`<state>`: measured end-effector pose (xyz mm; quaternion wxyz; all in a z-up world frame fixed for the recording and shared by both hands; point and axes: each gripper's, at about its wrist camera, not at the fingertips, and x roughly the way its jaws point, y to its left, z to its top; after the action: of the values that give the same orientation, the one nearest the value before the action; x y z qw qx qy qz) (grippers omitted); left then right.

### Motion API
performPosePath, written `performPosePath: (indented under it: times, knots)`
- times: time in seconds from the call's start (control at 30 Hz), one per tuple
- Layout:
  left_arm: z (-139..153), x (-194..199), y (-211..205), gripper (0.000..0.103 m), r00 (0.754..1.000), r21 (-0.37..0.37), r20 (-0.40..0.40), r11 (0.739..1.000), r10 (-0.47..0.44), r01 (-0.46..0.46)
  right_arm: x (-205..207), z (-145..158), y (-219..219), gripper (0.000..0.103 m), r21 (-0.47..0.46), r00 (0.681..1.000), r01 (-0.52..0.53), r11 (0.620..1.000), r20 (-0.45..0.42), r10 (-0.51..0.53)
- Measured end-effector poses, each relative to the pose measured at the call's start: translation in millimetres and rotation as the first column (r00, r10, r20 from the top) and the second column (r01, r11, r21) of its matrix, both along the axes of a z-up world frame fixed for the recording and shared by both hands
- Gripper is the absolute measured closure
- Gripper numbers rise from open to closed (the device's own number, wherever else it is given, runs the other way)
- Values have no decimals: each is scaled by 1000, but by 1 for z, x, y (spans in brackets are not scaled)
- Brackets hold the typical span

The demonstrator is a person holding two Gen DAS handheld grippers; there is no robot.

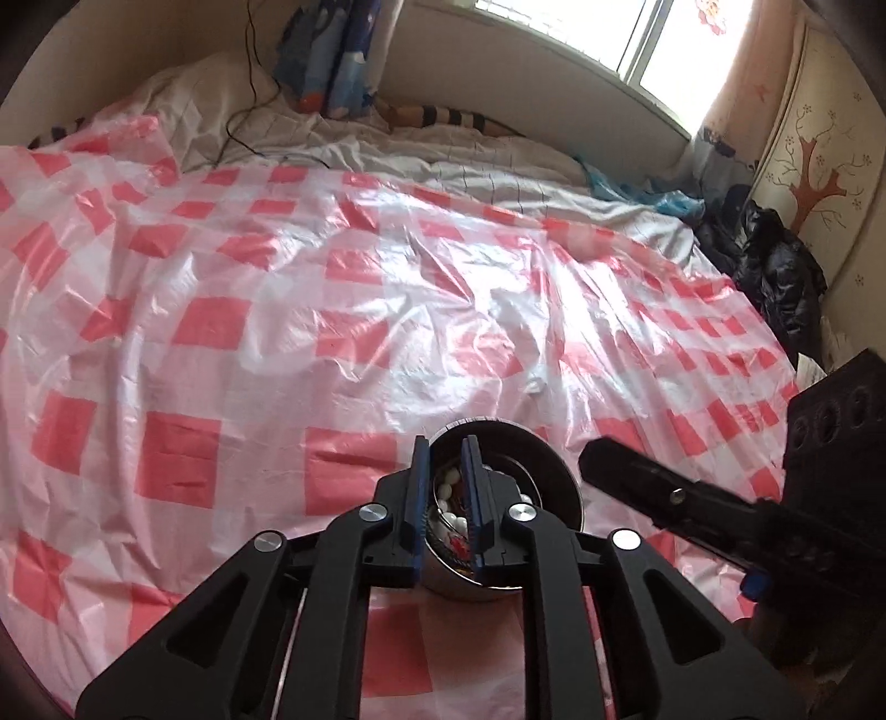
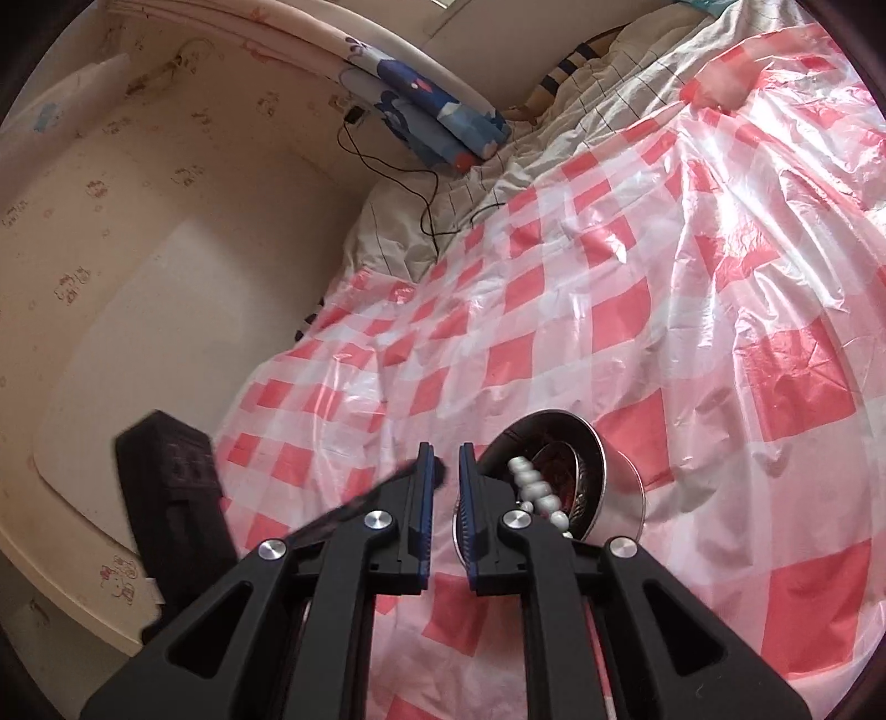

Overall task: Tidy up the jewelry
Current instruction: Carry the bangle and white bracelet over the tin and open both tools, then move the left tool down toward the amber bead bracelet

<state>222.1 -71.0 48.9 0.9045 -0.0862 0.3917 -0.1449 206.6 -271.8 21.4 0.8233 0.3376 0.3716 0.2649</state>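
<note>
Pearl beads (image 2: 534, 487) fill round shiny steel bowl (image 2: 620, 487) on crinkled plastic sheet (image 2: 609, 310).

You face a bed (image 1: 498, 183) spread with a red-and-white checked plastic sheet (image 1: 332, 310). Daylight pours through the window (image 1: 681, 50) behind it. A cream wall (image 2: 166, 232) with small printed figures runs alongside, and a tree-painted panel (image 1: 819, 171) stands at right.

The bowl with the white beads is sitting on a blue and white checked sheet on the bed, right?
Not quite. The bowl with the white beads sits on a red and white checked sheet, not blue; the right wrist view shows it. It is indeed on the bed.
</note>
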Motion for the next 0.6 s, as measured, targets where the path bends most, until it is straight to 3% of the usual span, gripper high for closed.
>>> performPosePath:
  times: [0.07, 0.1, 0.2, 0.3, 0.43, 0.5, 0.6]
  knots:
    - [9, -7, 12, 76, 999, -16, 24, 1000, 23, -23, -3, 0, -1, 90, -16, 1000, 6, 1000, 4, -6]
    - [10, -10, 16, 73, 999, -25, 23, 999, 29, -29, -5, 2, -2, 85, -26, 1000, 14, 1000, 7, -14]
    - [6, -22, 20, 72, 1000, -14, 0, 1000, 17, -17, -16, 5, -12, 76, -26, 999, 49, 998, 4, -49]
    - [-5, -44, 20, 70, 999, 4, -38, 1000, -27, 27, -34, 9, -20, 64, -72, 997, 77, 994, -16, -79]
    - [-25, -81, 9, 67, 987, 41, -107, 992, -119, 124, -72, 3, -28, 63, -105, 995, 87, 991, -49, -93]
    - [-34, -97, 1, 65, 978, 76, -129, 982, -162, 172, -93, -3, -30, 56, -110, 993, 93, 990, -67, -100]
    - [-47, -116, -4, 63, 968, 110, -161, 971, -195, 214, -124, -13, -27, 54, -123, 991, 84, 989, -89, -96]
